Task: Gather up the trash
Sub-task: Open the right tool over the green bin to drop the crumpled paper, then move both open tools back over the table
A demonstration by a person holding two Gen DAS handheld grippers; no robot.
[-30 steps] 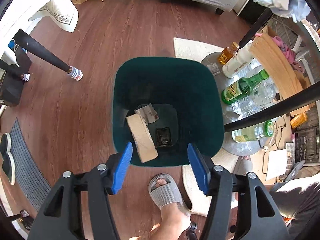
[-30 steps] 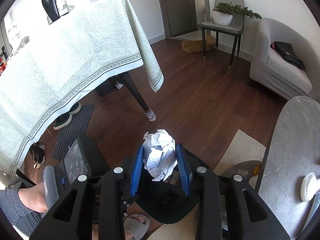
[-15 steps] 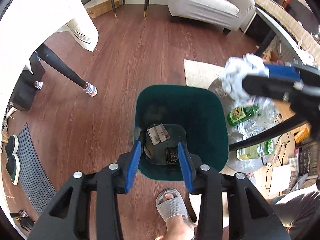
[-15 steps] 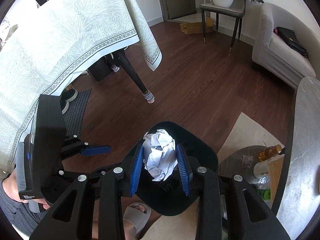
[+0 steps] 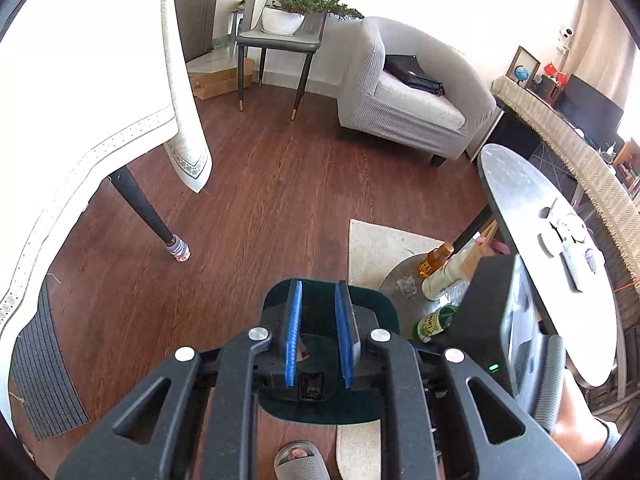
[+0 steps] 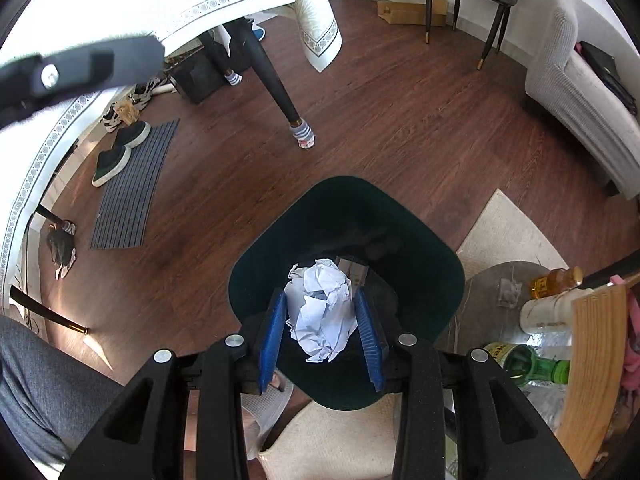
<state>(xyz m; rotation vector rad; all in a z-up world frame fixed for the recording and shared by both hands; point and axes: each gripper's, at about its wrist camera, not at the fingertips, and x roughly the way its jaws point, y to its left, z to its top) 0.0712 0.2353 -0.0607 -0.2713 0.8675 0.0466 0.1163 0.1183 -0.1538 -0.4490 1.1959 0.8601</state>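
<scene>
Right hand-held gripper (image 6: 322, 316), pitched steeply down over the dark green bin (image 6: 440, 264), jaws just easing apart around crumpled paper (image 6: 324, 308); left hand-held gripper (image 5: 318, 336) empty, jaws just narrowing.

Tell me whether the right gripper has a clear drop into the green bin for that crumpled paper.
Probably yes. The right gripper holds the crumpled paper directly above the open green bin, its jaws just starting to open, and nothing lies between them. The left gripper is empty.

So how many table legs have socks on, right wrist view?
3: one sock on the near leg beyond the bin, one behind it under the tablecloth, one far left by the mat. A fourth may be hidden.
</scene>
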